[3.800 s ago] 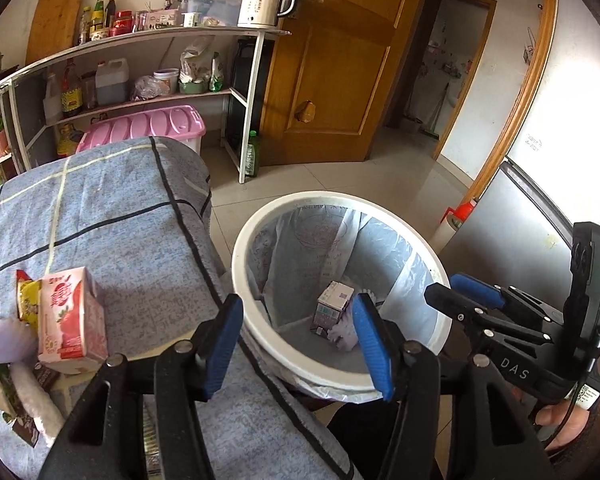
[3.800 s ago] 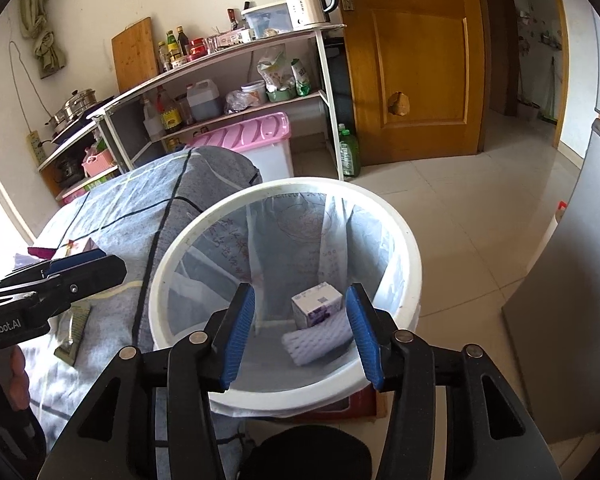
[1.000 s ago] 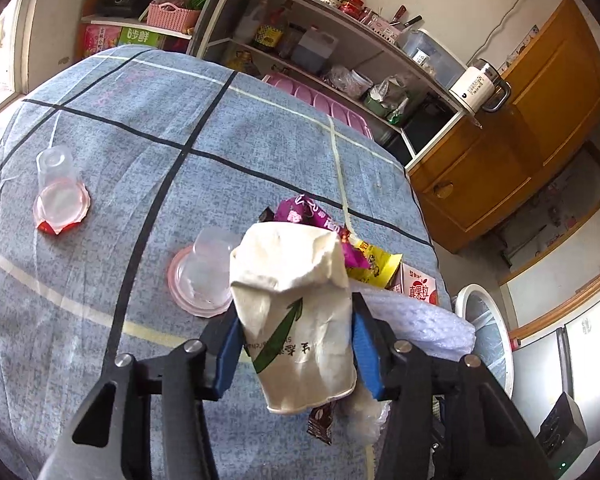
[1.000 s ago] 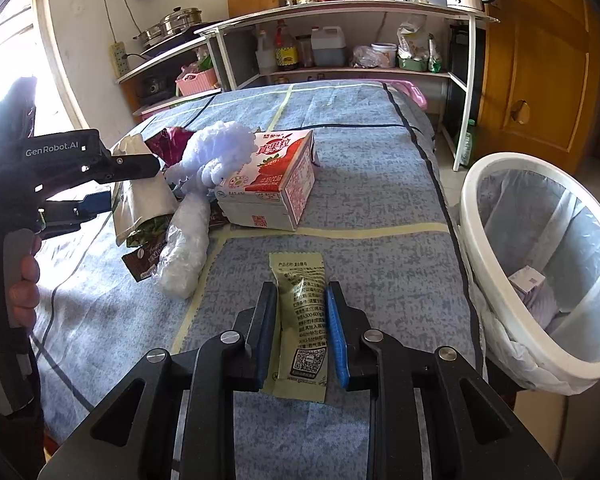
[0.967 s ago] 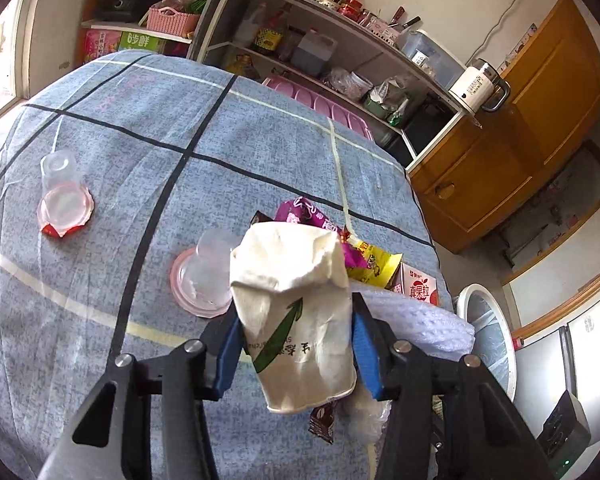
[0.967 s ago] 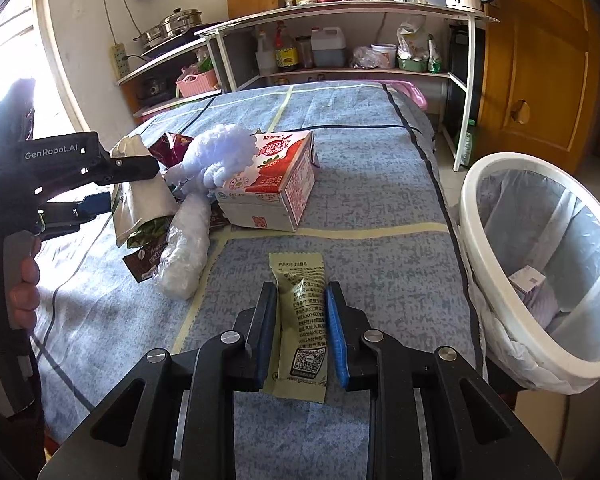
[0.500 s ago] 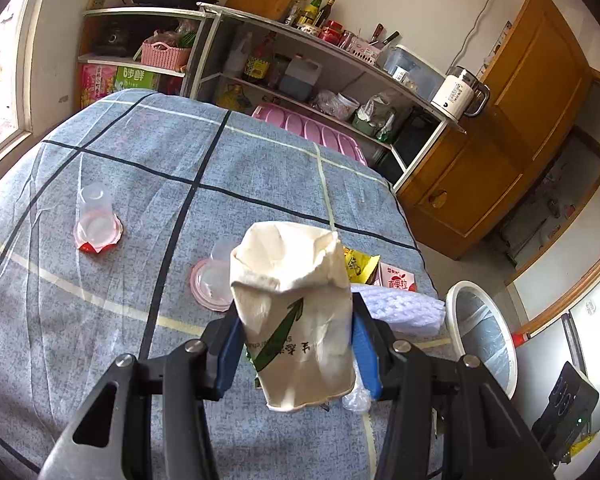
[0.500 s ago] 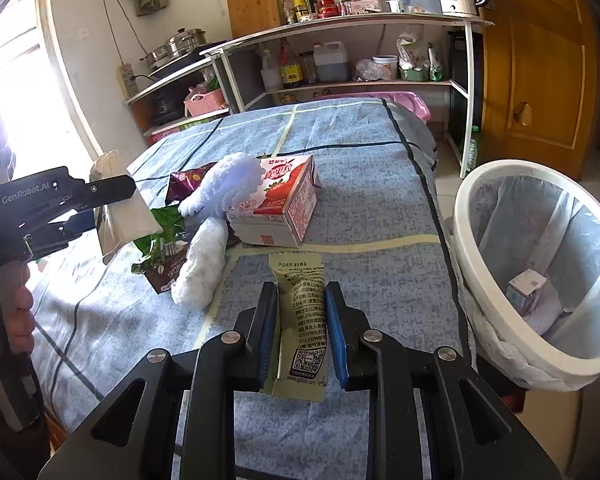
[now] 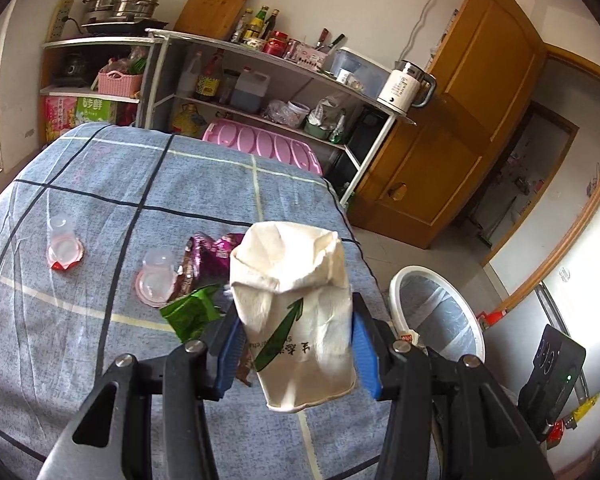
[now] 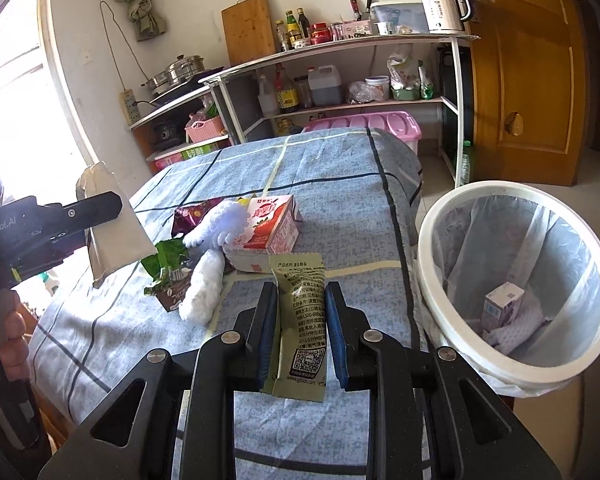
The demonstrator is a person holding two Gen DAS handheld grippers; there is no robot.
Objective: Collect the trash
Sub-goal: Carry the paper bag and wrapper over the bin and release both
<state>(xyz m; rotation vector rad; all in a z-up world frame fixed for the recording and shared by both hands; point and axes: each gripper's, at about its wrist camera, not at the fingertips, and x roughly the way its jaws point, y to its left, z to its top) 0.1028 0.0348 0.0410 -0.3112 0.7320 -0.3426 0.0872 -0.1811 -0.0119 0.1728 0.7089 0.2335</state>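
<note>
My left gripper [image 9: 296, 350] is shut on a crumpled cream paper cup [image 9: 296, 312] with a green arrow, held above the table; the cup also shows in the right wrist view [image 10: 112, 232]. My right gripper [image 10: 302, 328] is shut on a flat olive-green sachet [image 10: 302, 320], lifted above the blue tablecloth. The white trash bin [image 10: 452, 344] with a clear liner stands right of the table and holds a small carton [image 10: 502, 306]; it also shows in the left wrist view [image 9: 404, 284]. On the table lie a pink milk carton [image 10: 266, 232], white plastic wrap [image 10: 204, 284] and green and purple wrappers [image 9: 190, 312].
Two clear jelly cups [image 9: 154, 278] lie on the tablecloth [image 9: 100, 208] at the left. Behind the table stand shelves [image 10: 340, 46] with bottles, a kettle and a pink storage box [image 10: 364, 126]. A wooden door [image 10: 524, 80] is at the right.
Both grippers have lifted their items higher above the table. The left view has swung towards the bin, uncovering the green and purple wrappers below.
</note>
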